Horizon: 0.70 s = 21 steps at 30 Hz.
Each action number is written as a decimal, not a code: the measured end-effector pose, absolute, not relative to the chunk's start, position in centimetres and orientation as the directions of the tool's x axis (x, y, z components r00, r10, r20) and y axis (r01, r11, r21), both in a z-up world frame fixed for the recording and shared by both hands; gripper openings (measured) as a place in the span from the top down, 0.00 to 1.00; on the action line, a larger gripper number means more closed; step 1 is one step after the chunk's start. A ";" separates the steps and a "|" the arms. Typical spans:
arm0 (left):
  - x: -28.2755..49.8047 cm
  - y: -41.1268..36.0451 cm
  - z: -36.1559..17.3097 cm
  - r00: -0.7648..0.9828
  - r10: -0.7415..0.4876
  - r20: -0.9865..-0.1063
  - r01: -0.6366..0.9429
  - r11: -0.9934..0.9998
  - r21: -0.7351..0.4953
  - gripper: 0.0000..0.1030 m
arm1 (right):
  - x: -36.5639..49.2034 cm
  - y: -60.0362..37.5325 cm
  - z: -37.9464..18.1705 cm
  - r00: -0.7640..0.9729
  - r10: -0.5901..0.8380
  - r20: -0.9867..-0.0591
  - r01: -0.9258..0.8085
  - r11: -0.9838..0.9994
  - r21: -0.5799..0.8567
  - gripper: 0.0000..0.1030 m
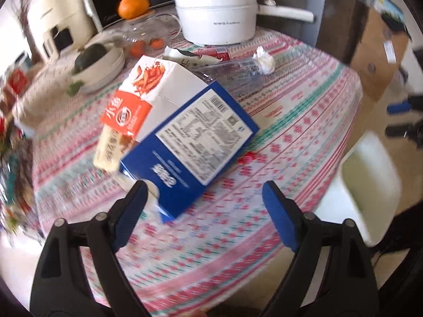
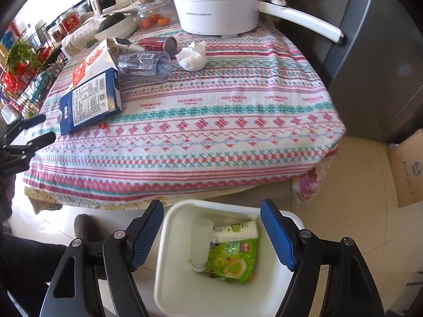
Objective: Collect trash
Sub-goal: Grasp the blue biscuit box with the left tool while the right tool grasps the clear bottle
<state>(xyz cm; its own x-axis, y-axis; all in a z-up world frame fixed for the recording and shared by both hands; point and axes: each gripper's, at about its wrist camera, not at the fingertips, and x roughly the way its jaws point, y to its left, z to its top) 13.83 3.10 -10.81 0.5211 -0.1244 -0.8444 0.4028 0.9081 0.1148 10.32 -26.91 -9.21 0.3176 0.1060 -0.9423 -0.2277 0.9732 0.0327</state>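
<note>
The desk [image 2: 211, 132] lies bare along its near half, while cartons [image 2: 90, 100], bottle [image 2: 142, 63] and pot [image 2: 216, 13] crowd the far side.

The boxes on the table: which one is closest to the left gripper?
The blue carton, lying flat right before the open left gripper; the orange-and-white box lies behind it.

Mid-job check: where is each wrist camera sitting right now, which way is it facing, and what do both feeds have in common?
Left wrist: above the table, tilted down at the blue carton; shows the open left gripper and, far right, the other gripper's tips.
Right wrist: off the table edge, pointing steeply down over the white bin holding a green packet; shows the open right gripper, empty.
Shared: the carton, crumpled tissue, white pot and patterned tablecloth.
</note>
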 end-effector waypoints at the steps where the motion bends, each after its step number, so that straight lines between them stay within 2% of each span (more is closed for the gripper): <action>1: 14.1 3.2 -11.0 0.513 -0.122 -0.850 0.423 0.897 0.127 0.03 | 10.5 -26.6 -9.3 0.316 0.108 -0.943 -0.230 0.972 0.034 0.25; 7: 16.2 3.9 -12.3 0.505 -0.086 -0.859 0.508 0.834 0.215 0.01 | 11.4 -25.3 -9.8 0.301 0.114 -0.947 -0.239 0.970 0.041 0.25; 14: 17.6 1.7 -15.2 0.518 0.049 -0.854 0.632 0.651 0.421 0.01 | 12.3 -24.4 -10.7 0.284 0.106 -0.953 -0.242 0.970 0.036 0.25; 21: 20.1 1.1 -16.3 0.486 0.093 -0.869 0.653 0.623 0.431 0.01 | 13.3 -24.2 -11.1 0.275 0.110 -0.955 -0.234 0.971 0.045 0.25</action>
